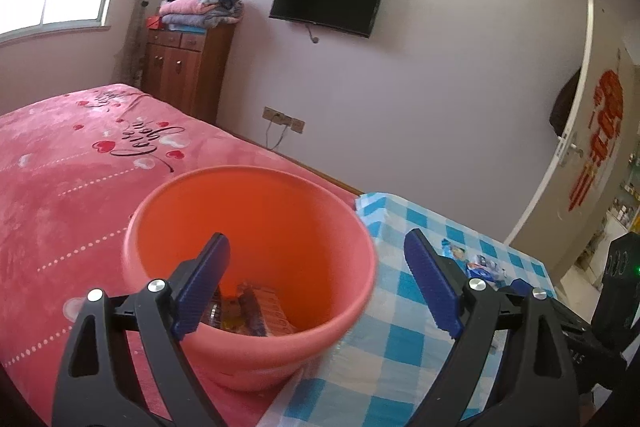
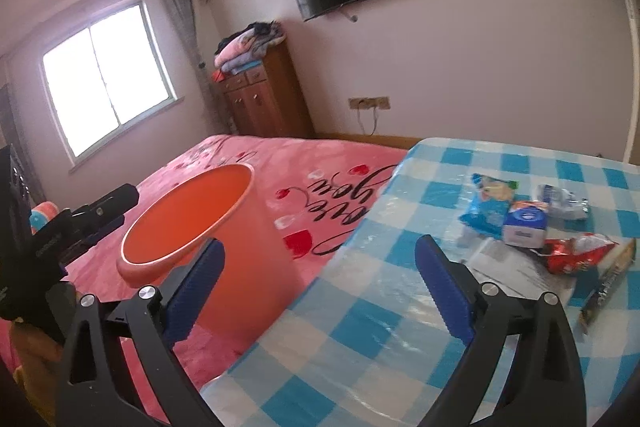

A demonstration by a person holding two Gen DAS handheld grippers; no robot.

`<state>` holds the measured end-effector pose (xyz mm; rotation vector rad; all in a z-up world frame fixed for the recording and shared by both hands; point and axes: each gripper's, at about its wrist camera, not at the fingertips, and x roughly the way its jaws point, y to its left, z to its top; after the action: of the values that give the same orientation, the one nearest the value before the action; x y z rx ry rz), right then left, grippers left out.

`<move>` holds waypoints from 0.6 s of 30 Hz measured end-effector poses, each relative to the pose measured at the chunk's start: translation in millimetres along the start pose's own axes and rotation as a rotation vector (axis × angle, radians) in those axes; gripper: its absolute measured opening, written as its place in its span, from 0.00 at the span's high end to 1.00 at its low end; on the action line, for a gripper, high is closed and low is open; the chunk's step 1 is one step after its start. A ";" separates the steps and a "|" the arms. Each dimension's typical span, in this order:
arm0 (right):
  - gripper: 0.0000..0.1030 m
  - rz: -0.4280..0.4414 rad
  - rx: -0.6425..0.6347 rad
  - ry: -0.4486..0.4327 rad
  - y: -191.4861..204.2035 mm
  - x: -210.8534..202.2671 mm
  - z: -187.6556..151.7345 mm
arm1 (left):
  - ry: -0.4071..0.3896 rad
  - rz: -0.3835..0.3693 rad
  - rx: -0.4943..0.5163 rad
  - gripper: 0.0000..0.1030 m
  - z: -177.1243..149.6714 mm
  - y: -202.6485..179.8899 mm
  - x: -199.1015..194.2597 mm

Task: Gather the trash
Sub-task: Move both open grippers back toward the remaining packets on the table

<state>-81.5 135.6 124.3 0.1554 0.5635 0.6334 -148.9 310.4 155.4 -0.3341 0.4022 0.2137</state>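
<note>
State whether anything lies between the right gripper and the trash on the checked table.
Nothing visible does. The right gripper, jaws open, faces bare checked tablecloth; the blue snack packet, tissue pack and red wrapper lie beyond it, unobstructed.

The left wrist view looks down from close above the bucket, facing the far wall. The right wrist view sits further right, over the table, angled left toward the window. Both share the bucket, bed, TV and table.
</note>
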 end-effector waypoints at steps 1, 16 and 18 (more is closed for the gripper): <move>0.07 -0.004 0.001 -0.008 -3.1 -2.1 -0.9 | 0.001 -0.006 0.010 0.13 -1.2 -5.0 -0.3; 0.05 -0.118 0.019 -0.094 -49.8 -46.9 -23.0 | -0.084 -0.097 0.055 0.13 -28.3 -56.7 -4.9; 0.05 -0.124 0.031 -0.096 -55.3 -50.0 -26.3 | -0.093 -0.110 0.084 0.12 -33.8 -65.8 -4.5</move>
<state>-100.3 60.6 107.9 0.1783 0.4862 0.4945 -147.1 236.9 146.1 -0.2615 0.2992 0.1041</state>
